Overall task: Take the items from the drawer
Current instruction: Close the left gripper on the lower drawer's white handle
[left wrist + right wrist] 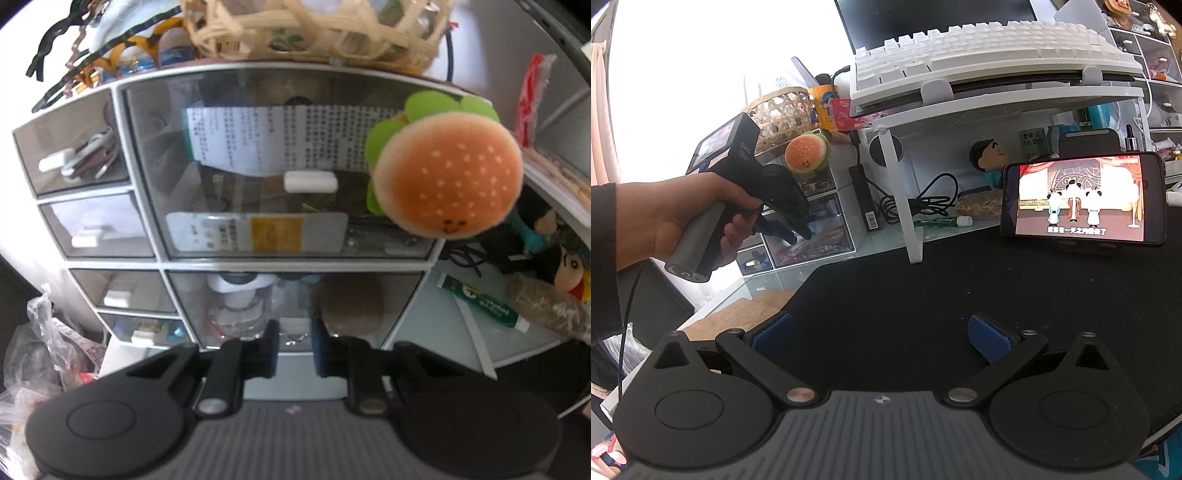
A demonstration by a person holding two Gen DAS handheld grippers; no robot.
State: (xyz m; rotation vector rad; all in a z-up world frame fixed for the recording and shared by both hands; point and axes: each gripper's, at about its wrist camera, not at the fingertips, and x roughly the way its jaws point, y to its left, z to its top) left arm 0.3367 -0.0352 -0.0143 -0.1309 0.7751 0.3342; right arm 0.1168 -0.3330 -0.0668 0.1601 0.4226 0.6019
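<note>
One drawer unit (236, 170), one burger plush (447, 173), one basket (314, 29), one phone (1084, 199), one keyboard (990, 51).

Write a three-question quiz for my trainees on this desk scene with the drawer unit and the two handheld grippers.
1. True or false: the right gripper is holding an item.
2. What stands on top of the drawer unit? A) a woven basket B) a keyboard C) a phone
3. Fill in: the left gripper has its fingers at the front of the ___ large drawer (upper or lower).

Key
1. False: its fingers are wide apart over the black mat, with nothing between them.
2. A
3. lower
</note>
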